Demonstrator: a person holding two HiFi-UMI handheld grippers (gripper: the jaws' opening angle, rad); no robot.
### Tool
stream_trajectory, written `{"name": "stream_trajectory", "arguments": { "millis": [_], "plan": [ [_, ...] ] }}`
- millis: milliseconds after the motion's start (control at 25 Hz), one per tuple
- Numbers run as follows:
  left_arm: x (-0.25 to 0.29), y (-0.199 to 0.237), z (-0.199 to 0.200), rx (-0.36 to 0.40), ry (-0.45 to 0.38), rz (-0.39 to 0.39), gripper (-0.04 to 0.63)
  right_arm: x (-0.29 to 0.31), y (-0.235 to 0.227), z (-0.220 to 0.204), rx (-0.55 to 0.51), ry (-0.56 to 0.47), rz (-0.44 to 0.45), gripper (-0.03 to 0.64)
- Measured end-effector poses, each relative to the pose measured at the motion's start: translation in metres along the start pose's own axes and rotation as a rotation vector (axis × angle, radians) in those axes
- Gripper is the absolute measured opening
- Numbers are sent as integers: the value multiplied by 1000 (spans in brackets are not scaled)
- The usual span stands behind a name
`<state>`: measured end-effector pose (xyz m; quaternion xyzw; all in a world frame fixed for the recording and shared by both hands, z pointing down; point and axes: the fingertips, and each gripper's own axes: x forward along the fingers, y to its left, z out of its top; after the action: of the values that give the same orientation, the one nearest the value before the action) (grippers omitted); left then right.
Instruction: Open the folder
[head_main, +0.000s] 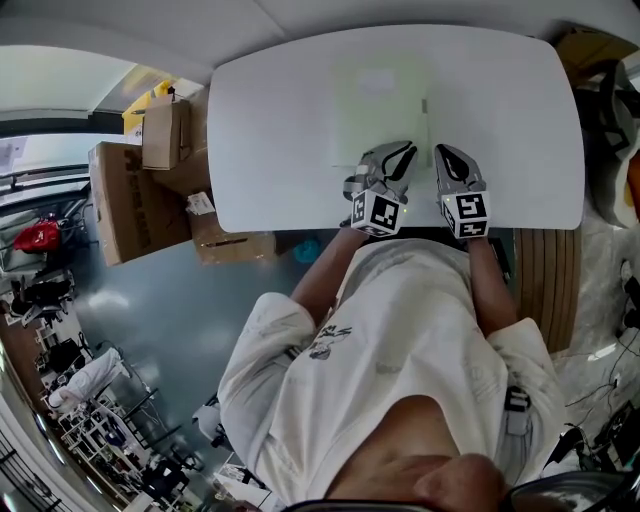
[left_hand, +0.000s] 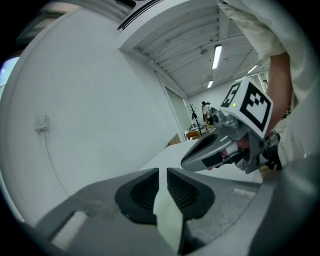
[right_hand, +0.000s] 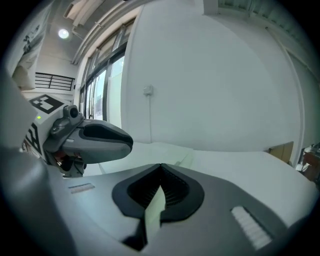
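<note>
— White table (head_main: 270, 150), seen from above. Where is the folder on it?

— Flat and closed, near the middle of the table, straight ahead of both grippers and on the far side of them from the person. The folder (head_main: 375, 110) is pale, almost white with a faint green tint. It is a plain, nearly square shape that barely stands out from the tabletop.

— Which gripper is nearer to it?

— The left gripper (head_main: 398, 152). Its tips sit over the folder's near right corner, though I cannot tell whether they touch it. The right gripper (head_main: 447, 155) sits just beside the folder's right edge, over bare table. A thin darker strip (head_main: 425, 105) runs along that right edge. It may be the spine or the opening side; I cannot tell which.

— Which way does the folder run?

— Its sides line up with the table's edges. The slightly longer side seems to point away from the person.

— And the fingers?

— The left gripper's fingers (left_hand: 140, 192) stand a narrow slit apart and clamp nothing. The right gripper's fingers (right_hand: 175, 187) meet at their tips, closed on nothing.
</note>
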<state>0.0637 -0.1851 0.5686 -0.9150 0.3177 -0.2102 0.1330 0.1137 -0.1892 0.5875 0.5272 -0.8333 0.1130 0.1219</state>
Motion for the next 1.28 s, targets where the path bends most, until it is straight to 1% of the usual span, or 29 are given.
{"name": "stream_trajectory", "arguments": {
  "millis": [200, 360, 440, 560, 640, 720, 840, 1000, 1040, 1280],
  "plan": [
    [2, -21, -16, 65, 49, -74, 76, 8, 2, -19, 42, 48, 38, 2],
    [1, -38, -30, 126, 89, -137, 103, 16, 4, -25, 74, 47, 42, 2],
    [2, -45, -34, 150, 100, -155, 122, 19, 4, -29, 91, 55, 45, 2],
    [3, -54, -36, 215, 113, -177, 158, 25, 4, -36, 117, 76, 51, 2],
    [5, -60, -39, 261, 126, -197, 171, 27, 3, -40, 147, 88, 51, 2],
    [6, -65, -44, 290, 144, -211, 181, 28, 2, -44, 171, 101, 49, 2],
    [10, -68, -53, 328, 178, -213, 190, 31, 2, -49, 200, 115, 57, 2],
    [16, -65, -60, 426, 221, -188, 190, 32, 3, -51, 203, 125, 61, 2],
    [17, -66, -62, 441, 232, -187, 190, 32, 4, -51, 198, 126, 63, 2],
    [24, -65, -70, 489, 263, -177, 190, 33, 5, -54, 179, 130, 70, 2]
  ]
}}
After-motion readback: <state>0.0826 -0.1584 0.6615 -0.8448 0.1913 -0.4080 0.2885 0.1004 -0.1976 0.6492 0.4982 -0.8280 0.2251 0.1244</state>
